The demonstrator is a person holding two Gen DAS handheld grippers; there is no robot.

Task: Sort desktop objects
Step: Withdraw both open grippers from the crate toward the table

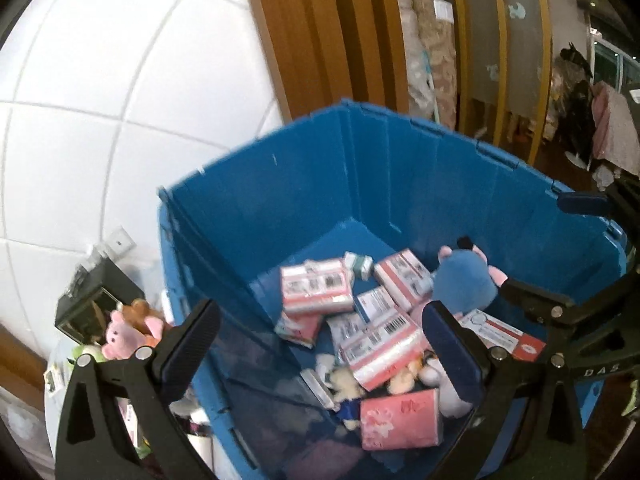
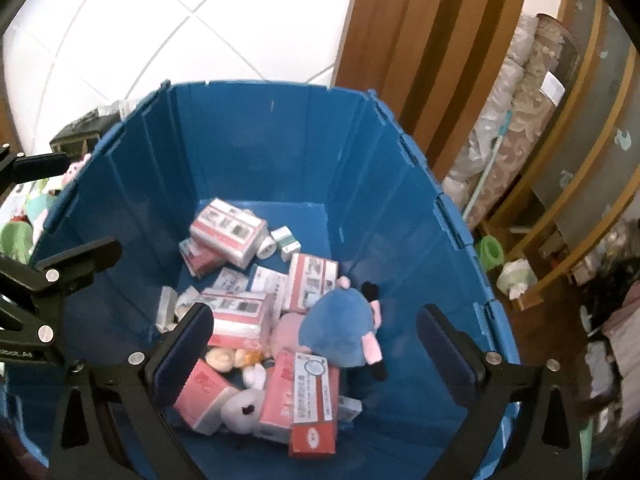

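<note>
1. Left wrist view: your left gripper (image 1: pixel 320 344) hangs spread and empty above the blue crate (image 1: pixel 360 168), where the sorted things lie. One pink plush (image 1: pixel 118 338) waits outside; reach for it next.
2. Right wrist view: your right gripper (image 2: pixel 314 346) gapes empty over one blue-dressed plush (image 2: pixel 340 330), apparently just dropped; about eight pink boxes (image 2: pixel 228 229) surround it.

A: Crate (image 2: pixel 360 168) solid blue. Boxes (image 2: pixel 236 312) pink and white, barcodes.
B: Plush (image 2: pixel 340 328) blue, pink limbs. Pack (image 1: pixel 400 420) pink, flower print. Wall (image 1: pixel 100 80) white tile, pale grid.
</note>
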